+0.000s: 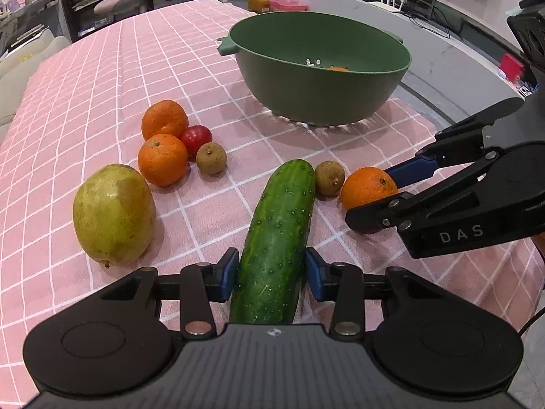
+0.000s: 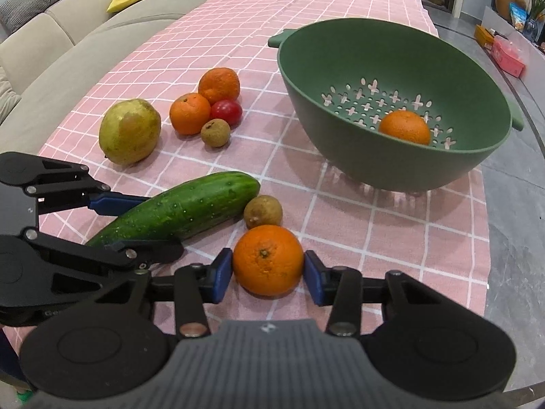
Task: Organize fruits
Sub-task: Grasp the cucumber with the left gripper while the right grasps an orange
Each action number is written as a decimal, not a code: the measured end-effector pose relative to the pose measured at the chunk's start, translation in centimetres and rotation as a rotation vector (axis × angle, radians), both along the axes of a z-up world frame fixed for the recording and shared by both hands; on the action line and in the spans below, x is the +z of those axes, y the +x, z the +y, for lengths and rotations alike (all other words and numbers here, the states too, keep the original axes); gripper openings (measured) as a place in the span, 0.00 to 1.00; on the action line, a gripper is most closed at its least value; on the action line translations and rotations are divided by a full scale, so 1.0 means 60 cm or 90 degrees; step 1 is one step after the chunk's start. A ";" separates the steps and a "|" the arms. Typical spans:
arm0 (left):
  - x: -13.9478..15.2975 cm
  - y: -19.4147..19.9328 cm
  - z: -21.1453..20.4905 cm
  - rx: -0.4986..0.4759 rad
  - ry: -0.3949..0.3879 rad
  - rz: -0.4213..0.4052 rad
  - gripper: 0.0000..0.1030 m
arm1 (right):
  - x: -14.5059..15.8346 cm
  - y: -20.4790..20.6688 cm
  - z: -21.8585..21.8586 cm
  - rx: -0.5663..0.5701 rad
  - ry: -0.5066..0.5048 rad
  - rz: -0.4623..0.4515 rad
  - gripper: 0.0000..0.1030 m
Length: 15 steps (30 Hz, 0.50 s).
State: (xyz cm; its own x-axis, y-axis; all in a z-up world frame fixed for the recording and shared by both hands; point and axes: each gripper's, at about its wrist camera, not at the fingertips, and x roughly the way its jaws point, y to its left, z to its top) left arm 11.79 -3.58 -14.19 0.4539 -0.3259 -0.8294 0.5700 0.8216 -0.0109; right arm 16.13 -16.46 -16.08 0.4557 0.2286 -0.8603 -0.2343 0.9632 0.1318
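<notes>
My left gripper (image 1: 271,274) has its blue pads on both sides of a green cucumber (image 1: 277,245) lying on the pink checked cloth (image 1: 85,102); the pads touch or nearly touch it. My right gripper (image 2: 268,274) is shut on an orange (image 2: 268,259) resting on the cloth; it also shows in the left wrist view (image 1: 368,187). A green colander bowl (image 2: 340,156) stands beyond and holds one orange (image 2: 404,126). A brown longan (image 2: 263,210) lies between the cucumber and the gripped orange.
To the left lie a yellow-green pear (image 2: 129,131), two oranges (image 2: 189,113) (image 2: 219,85), a red tomato (image 2: 226,111) and another longan (image 2: 215,132). The table edge (image 2: 511,238) runs close on the right. A sofa (image 2: 51,41) stands behind the table.
</notes>
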 end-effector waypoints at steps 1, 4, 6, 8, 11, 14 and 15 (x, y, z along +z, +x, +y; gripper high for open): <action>0.000 -0.002 0.000 -0.002 0.001 -0.006 0.45 | 0.000 0.000 -0.001 0.001 0.000 0.000 0.41; -0.001 -0.008 0.002 0.000 -0.007 -0.012 0.44 | 0.001 -0.002 -0.003 0.002 0.002 0.002 0.40; 0.000 -0.010 0.006 0.007 -0.022 -0.011 0.44 | 0.001 -0.001 -0.005 0.000 0.004 0.004 0.40; 0.003 -0.012 0.009 0.014 -0.033 -0.014 0.43 | 0.002 0.000 -0.006 -0.002 0.008 0.005 0.40; 0.010 -0.015 0.015 0.023 -0.048 -0.019 0.43 | 0.005 0.001 -0.007 -0.003 0.012 0.003 0.40; 0.019 -0.014 0.023 0.034 -0.066 -0.019 0.42 | 0.008 0.001 -0.010 -0.007 0.015 0.001 0.40; 0.021 -0.014 0.025 0.037 -0.072 -0.019 0.42 | 0.008 0.001 -0.012 -0.009 0.017 0.000 0.40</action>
